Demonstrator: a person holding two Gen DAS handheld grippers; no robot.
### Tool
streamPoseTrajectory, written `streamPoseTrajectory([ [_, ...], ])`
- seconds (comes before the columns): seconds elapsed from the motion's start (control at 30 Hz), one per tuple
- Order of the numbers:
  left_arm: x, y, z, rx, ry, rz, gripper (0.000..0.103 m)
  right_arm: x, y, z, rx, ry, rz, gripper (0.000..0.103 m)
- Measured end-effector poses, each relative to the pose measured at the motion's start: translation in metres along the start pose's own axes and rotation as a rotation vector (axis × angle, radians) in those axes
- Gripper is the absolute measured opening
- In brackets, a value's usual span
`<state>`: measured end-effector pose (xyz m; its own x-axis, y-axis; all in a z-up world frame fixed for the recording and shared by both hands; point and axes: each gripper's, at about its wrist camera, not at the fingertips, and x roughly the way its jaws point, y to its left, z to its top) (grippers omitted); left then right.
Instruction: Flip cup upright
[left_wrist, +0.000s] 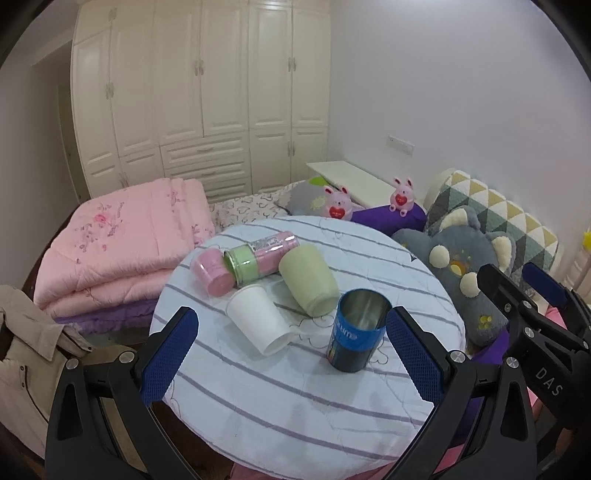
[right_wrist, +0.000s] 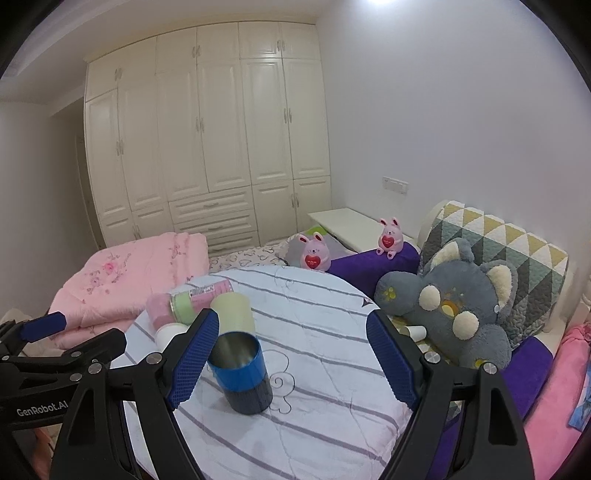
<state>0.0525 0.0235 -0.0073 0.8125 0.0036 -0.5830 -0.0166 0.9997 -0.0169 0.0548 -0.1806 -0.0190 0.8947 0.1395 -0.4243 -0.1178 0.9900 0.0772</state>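
A blue and black metal cup (left_wrist: 357, 330) stands upright, mouth up, on the round striped table (left_wrist: 295, 406); it also shows in the right wrist view (right_wrist: 242, 371). A white cup (left_wrist: 258, 320), a green cup (left_wrist: 309, 280), a pink cup (left_wrist: 212, 271) and a green-and-pink bottle (left_wrist: 258, 256) lie on their sides behind it. My left gripper (left_wrist: 291, 354) is open and empty, short of the cups, its right finger beside the blue cup. My right gripper (right_wrist: 291, 360) is open and empty, with the blue cup just inside its left finger.
A folded pink quilt (left_wrist: 122, 240) lies left of the table. A grey plush toy (left_wrist: 461, 266), two pink bunny toys (left_wrist: 338, 203) and a triangle-pattern cushion (left_wrist: 498, 214) lie on the right. White wardrobes (left_wrist: 199, 96) stand behind. A beige jacket (left_wrist: 26, 350) hangs at the left.
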Motion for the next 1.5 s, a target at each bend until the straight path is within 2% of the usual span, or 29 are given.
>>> streamPoseTrajectory([
  [0.6,0.001,-0.019,0.009,0.037,-0.043,-0.011,0.103,0.006,-0.012,0.005,0.027,-0.014,0.016,0.083],
  [0.9,-0.015,-0.023,0.006,0.05,-0.159,-0.024,0.103,-0.008,-0.01,0.006,0.008,-0.11,-0.012,0.083],
  [1.13,-0.017,-0.021,0.005,0.037,-0.188,-0.055,0.103,-0.016,-0.01,0.005,0.008,-0.166,-0.036,0.083],
  [1.3,-0.026,-0.022,0.003,0.035,-0.271,-0.073,0.103,-0.025,-0.01,0.004,0.007,-0.227,-0.054,0.083],
  [1.5,-0.023,-0.023,0.003,0.037,-0.267,-0.071,0.103,-0.026,-0.008,0.004,0.0,-0.235,-0.063,0.083],
])
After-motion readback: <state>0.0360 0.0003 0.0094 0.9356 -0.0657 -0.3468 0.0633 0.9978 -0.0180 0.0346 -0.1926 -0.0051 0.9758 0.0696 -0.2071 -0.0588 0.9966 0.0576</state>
